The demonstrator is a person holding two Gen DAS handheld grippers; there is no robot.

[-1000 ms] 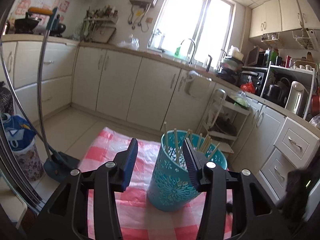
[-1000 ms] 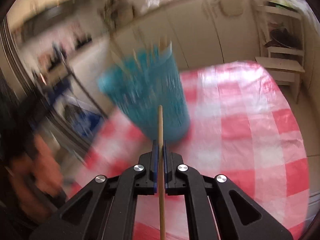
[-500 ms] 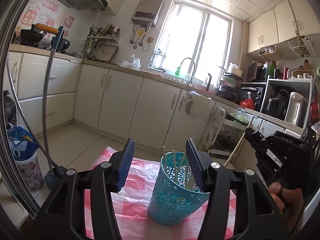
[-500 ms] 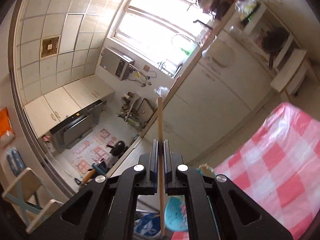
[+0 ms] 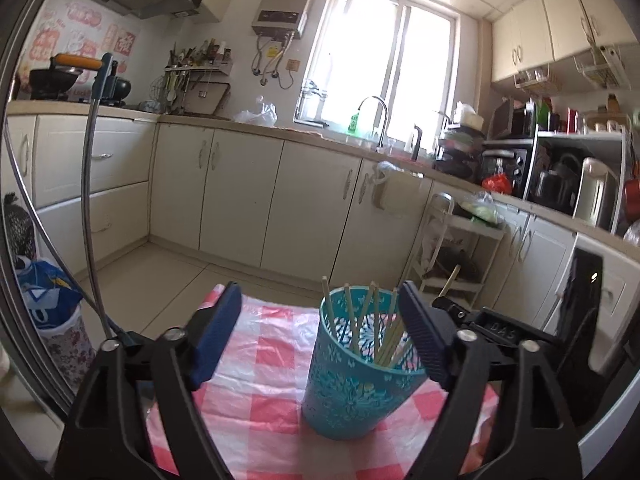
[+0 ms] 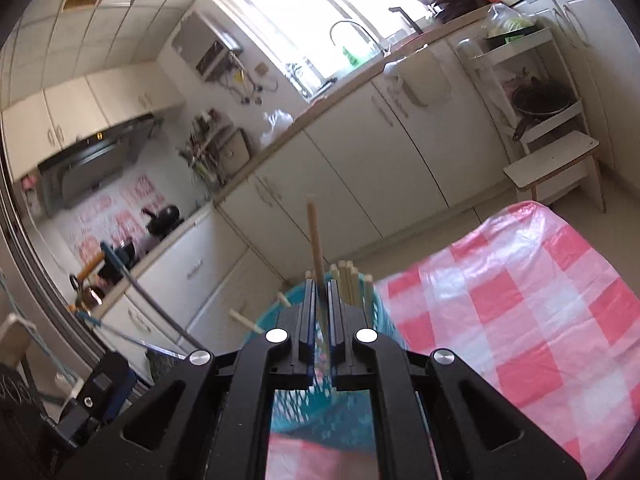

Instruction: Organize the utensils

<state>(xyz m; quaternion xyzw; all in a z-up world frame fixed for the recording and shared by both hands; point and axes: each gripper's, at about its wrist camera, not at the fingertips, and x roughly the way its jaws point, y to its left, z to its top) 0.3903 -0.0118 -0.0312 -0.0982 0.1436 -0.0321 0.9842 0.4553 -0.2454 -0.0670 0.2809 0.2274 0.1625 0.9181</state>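
A teal patterned holder (image 5: 352, 376) stands on the red-and-white checked tablecloth (image 5: 264, 408) and holds several wooden chopsticks (image 5: 376, 324). My left gripper (image 5: 320, 336) is open, its pads on either side of the holder without touching it. My right gripper (image 6: 319, 292) is shut on one wooden chopstick (image 6: 315, 240), held upright just over the holder's rim (image 6: 276, 312). The same gripper shows in the left wrist view (image 5: 452, 300) behind the holder, the chopstick's tip (image 5: 451, 278) sticking up.
The checked table ends at its far edge (image 5: 280, 304), with tiled floor beyond. Cream kitchen cabinets (image 5: 248, 196) run along the back. A white shelf cart (image 5: 460, 248) stands at the right. A metal stand pole (image 5: 90, 184) rises at the left.
My right gripper has swung down and brought the chopstick over the holder's mouth. The left gripper has opened wider and drawn back a little from the holder.
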